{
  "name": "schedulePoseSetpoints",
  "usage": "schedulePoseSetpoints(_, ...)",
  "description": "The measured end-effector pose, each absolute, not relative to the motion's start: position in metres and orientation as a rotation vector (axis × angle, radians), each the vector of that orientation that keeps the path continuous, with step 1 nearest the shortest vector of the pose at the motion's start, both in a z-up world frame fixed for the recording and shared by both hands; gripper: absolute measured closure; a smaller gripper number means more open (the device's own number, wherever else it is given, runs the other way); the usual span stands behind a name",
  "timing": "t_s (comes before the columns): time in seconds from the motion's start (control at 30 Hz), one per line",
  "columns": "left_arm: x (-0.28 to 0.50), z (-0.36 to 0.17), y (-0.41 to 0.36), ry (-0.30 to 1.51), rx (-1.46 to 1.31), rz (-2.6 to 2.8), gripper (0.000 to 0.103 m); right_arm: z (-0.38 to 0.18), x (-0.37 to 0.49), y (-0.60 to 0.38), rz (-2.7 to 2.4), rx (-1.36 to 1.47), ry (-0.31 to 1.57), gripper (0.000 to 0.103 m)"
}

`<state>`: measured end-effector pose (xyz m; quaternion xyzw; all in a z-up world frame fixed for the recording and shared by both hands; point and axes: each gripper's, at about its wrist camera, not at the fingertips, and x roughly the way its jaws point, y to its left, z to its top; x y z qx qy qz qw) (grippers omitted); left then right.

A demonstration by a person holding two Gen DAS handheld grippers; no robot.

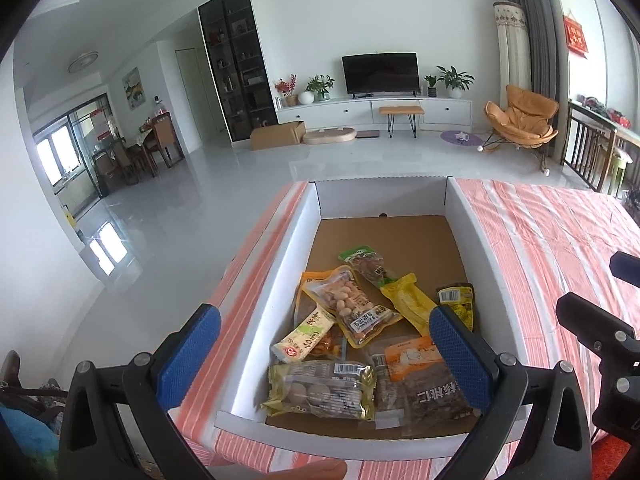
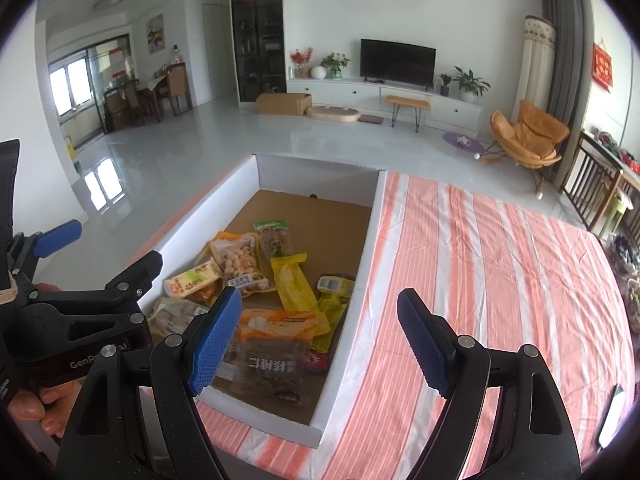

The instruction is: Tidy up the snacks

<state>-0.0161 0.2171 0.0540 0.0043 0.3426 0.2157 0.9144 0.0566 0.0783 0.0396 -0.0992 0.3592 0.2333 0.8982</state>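
A white-walled cardboard box (image 1: 308, 224) (image 2: 360, 256) lies on the striped cloth and holds several snack packets. Among them are a clear bag of nuts (image 1: 352, 304) (image 2: 238, 264), a yellow packet (image 1: 408, 300) (image 2: 294, 284), an orange packet (image 1: 412, 356) (image 2: 276, 322) and a dark walnut packet (image 1: 434, 398) (image 2: 270, 372). My left gripper (image 1: 324, 356) hovers open over the box's near end, nothing between its blue pads. My right gripper (image 2: 320, 344) stands open over the box's right wall and the cloth, holding nothing. The left gripper also shows at the left edge of the right wrist view, a hand around its handle.
The pink-and-white striped cloth (image 2: 500, 264) (image 1: 552, 232) stretches bare to the right of the box. Past the table lie a glossy white floor, a TV unit (image 1: 380, 68), a cardboard carton (image 1: 276, 134) and an orange chair (image 1: 520, 120). A white object (image 2: 610, 416) lies at the cloth's right edge.
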Motion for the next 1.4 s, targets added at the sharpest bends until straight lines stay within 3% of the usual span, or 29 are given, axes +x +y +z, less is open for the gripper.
schedulePoseSetpoints(1.4,-0.0158,0.0469,0.2236,0.736,0.008,0.467,0.0,0.0382,0.0583,0.0883,0.439,-0.231,0.779,0.02)
